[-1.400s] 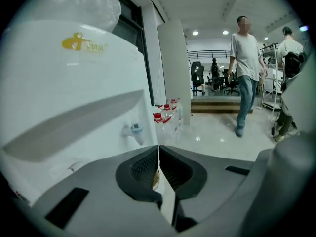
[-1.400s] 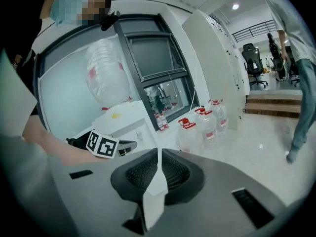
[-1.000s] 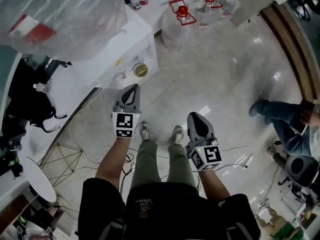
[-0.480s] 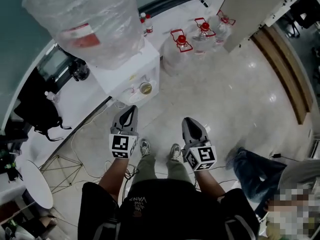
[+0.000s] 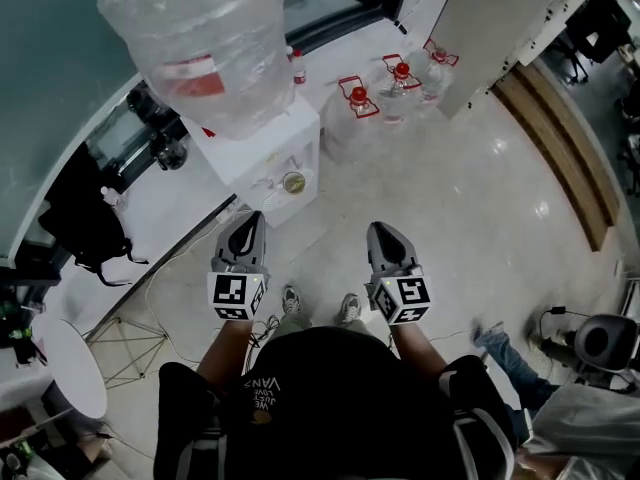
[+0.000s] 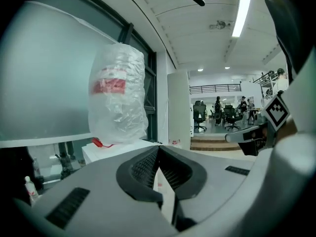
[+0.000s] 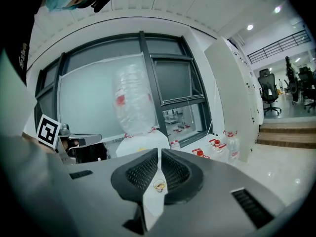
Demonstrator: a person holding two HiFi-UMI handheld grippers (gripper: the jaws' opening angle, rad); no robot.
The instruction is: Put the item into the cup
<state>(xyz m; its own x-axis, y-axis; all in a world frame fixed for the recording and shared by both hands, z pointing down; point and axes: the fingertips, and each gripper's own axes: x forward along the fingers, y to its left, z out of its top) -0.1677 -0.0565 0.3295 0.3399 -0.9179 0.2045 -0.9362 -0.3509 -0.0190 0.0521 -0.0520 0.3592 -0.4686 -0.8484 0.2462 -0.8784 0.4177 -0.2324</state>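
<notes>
White dispenser (image 5: 250, 153) ahead, cup (image 5: 292, 180) on its ledge.
We hold the left tongs (image 5: 252, 220) and right tongs (image 5: 381, 230) side by side, each pressed fully together on nothing and pointed toward the cup, well apart from it, probably to line up an approach. We cannot spot the item.

Bright ceiling light (image 6: 242, 15), floor (image 5: 480, 228) glare, fisheye edges, corners perhaps soft
</notes>
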